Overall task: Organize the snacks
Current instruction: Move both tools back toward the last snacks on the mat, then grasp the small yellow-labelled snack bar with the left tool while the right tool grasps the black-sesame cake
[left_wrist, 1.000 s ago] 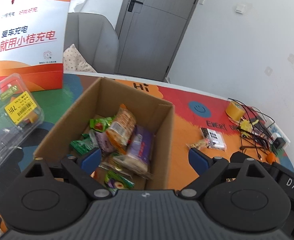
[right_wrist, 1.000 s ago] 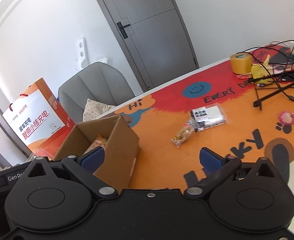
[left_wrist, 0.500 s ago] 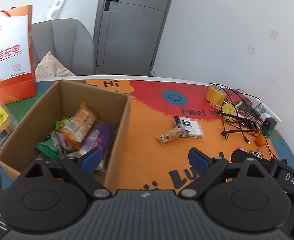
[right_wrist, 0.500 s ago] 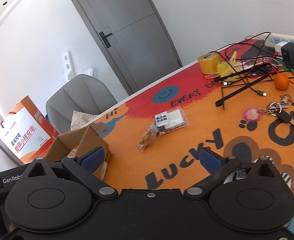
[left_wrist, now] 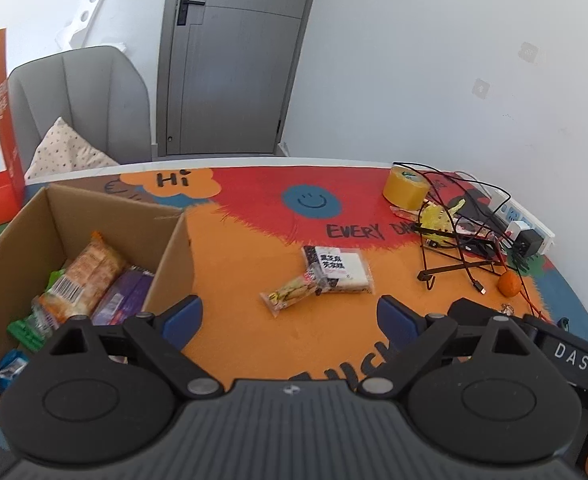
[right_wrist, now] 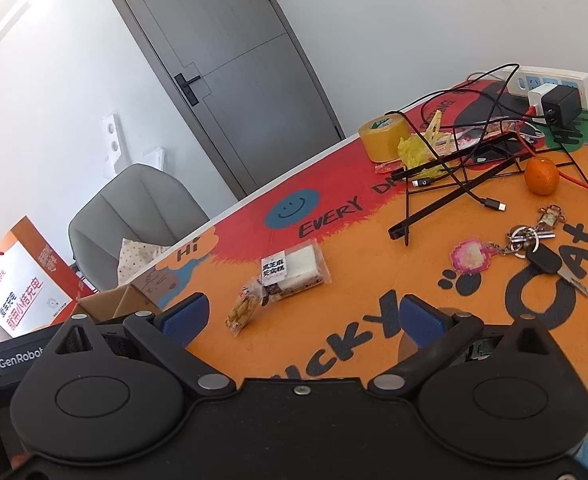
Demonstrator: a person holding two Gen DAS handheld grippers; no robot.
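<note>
A cardboard box (left_wrist: 169,256) at the left holds several snack packs, among them an orange biscuit pack (left_wrist: 83,280) and a purple pack (left_wrist: 123,298). On the orange mat lie a white-and-black wrapped snack (left_wrist: 338,270) (right_wrist: 294,270) and a small yellowish snack pack (left_wrist: 289,296) (right_wrist: 243,308), touching each other. My left gripper (left_wrist: 289,318) is open and empty, hovering short of those two packs. My right gripper (right_wrist: 302,316) is open and empty too, just in front of them. The box corner (right_wrist: 117,304) shows at the left of the right wrist view.
A tape roll (left_wrist: 406,190), tangled cables with a black wire stand (left_wrist: 458,252), a power strip (right_wrist: 550,80), an orange fruit (right_wrist: 541,176) and keys (right_wrist: 534,246) crowd the right side. An orange-white paper bag (right_wrist: 17,292) and a grey chair (left_wrist: 81,104) stand behind the box.
Both grippers have swung right, away from the box, so the two loose snack packs now sit centred ahead. Both stay open and empty.
</note>
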